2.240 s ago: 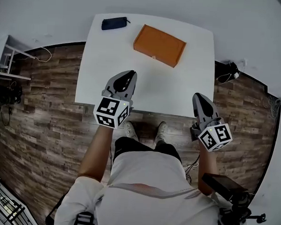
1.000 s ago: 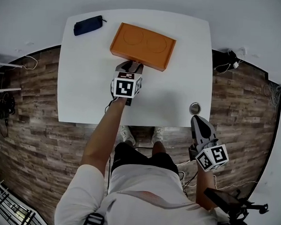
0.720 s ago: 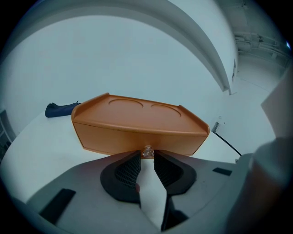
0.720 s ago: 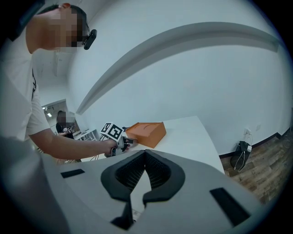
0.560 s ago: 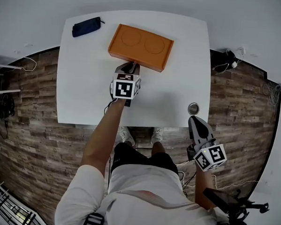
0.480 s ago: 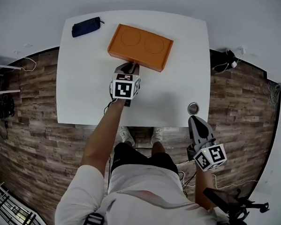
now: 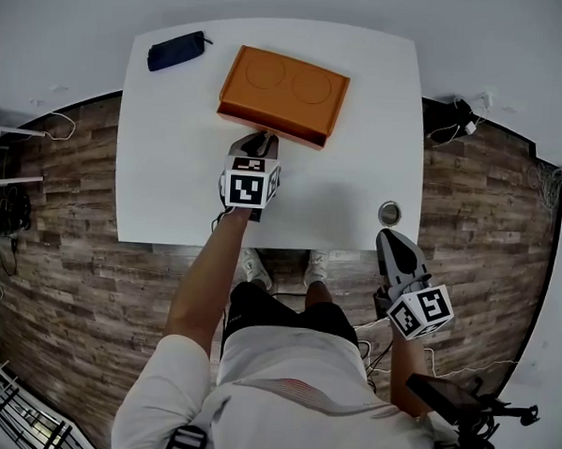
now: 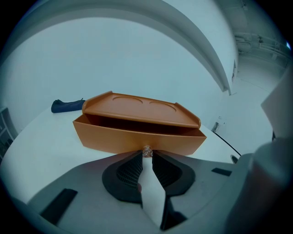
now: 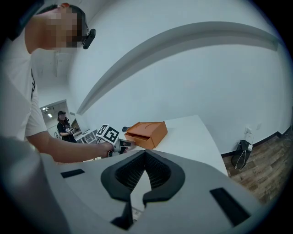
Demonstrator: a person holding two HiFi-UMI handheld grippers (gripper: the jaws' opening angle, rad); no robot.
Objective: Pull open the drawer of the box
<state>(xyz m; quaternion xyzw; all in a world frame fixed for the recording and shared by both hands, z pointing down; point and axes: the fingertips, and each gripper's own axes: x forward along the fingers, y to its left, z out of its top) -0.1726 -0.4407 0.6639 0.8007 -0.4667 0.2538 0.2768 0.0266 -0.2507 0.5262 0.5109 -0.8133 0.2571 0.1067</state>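
So the left gripper (image 8: 146, 153) has its jaws closing tight on the tiny knob (image 8: 147, 150) at the front of the drawer (image 8: 137, 139), just the tips pinching it, which makes sense since there's nothing else to grab on that face. The orange box (image 7: 285, 82) sits toward the far side of the white table (image 7: 359, 176), next to a dark pouch (image 7: 176, 50), and the drawer is already out a little with a dark gap under the lid. The right gripper (image 7: 397, 248) hangs off the near table edge, jaws together and empty, I guess just out of the way.
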